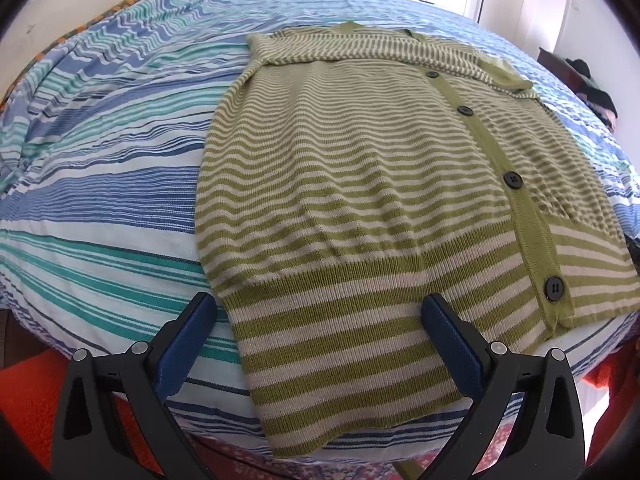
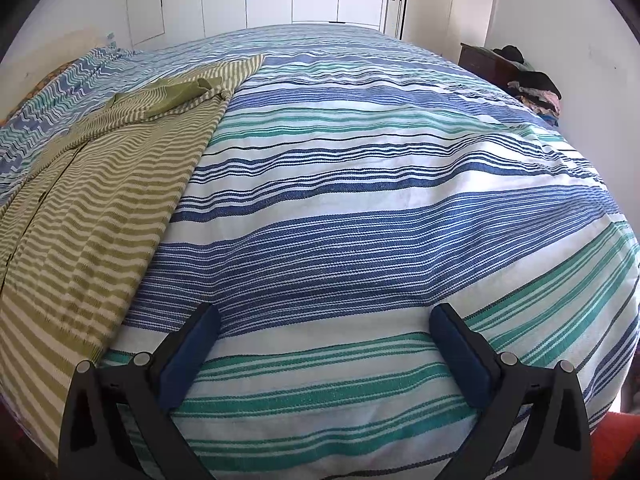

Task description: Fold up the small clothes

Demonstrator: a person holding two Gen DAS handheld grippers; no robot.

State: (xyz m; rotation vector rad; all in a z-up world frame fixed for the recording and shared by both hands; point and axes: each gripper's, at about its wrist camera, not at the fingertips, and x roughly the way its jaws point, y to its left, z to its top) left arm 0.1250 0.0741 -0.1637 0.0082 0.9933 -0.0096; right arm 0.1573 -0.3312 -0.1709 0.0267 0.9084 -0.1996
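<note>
On my far left is bare striped bedspread (image 1: 100,184), then my left gripper (image 1: 320,312), jaws spread wide and holding nothing, hanging over the near hem of the green-and-cream striped cardigan (image 1: 360,184). The cardigan lies flat on the bed, buttoned, collar away from me, hem reaching the bed's near edge; both sleeves look folded across the top, so I judge the sleeve step done and a lengthwise fold from the hem next. That would explain why I have this gripper lined up on the hem. Its dark buttons (image 1: 513,179) run down the placket right of my left gripper. Further right, my right gripper (image 2: 324,322) is also wide open and empty, over plain bedspread beside the cardigan's right edge, well placed to shift onto the other hem corner. A pile of dark clothes (image 2: 536,84) sits far right.
</note>
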